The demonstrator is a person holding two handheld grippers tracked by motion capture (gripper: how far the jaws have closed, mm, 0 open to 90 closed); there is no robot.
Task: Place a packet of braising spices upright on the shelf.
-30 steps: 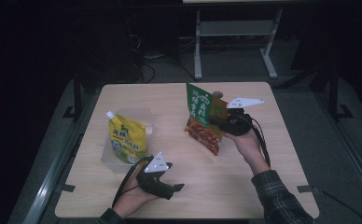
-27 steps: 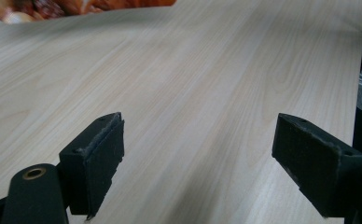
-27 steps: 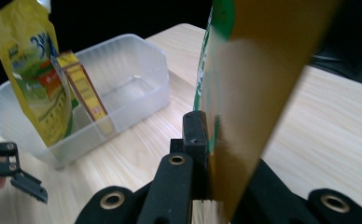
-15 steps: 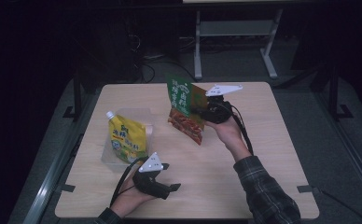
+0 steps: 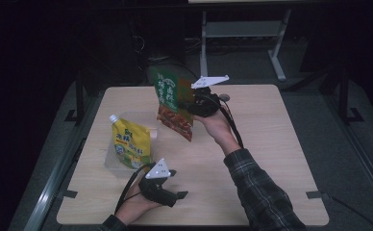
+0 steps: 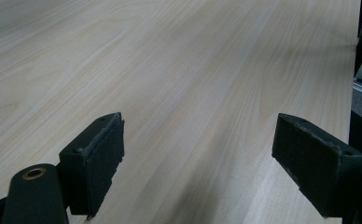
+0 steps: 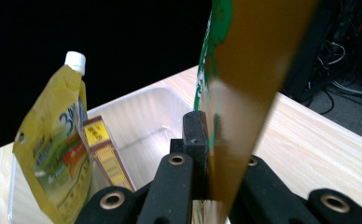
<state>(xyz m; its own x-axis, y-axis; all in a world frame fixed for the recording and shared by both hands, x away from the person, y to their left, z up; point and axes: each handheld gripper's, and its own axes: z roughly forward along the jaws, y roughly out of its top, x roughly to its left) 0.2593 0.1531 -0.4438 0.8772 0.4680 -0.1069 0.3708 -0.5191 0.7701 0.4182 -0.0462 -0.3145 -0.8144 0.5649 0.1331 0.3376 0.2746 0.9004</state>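
While the left gripper [image 5: 167, 192] rests on the wooden table [image 5: 271, 144] with jaws spread on nothing, the right gripper [image 5: 190, 107] pinches a green-and-brown snack bag [image 5: 172, 103]. That bag hangs above the table, just beside the clear plastic bin [image 5: 143, 122] holding a yellow spouted pouch [image 5: 129, 144].

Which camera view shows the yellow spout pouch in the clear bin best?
The right gripper view: the yellow spout pouch is near and sharp, standing in the clear bin, with its white cap visible. The high view shows the whole pouch, but small. The left gripper view looks across the table.
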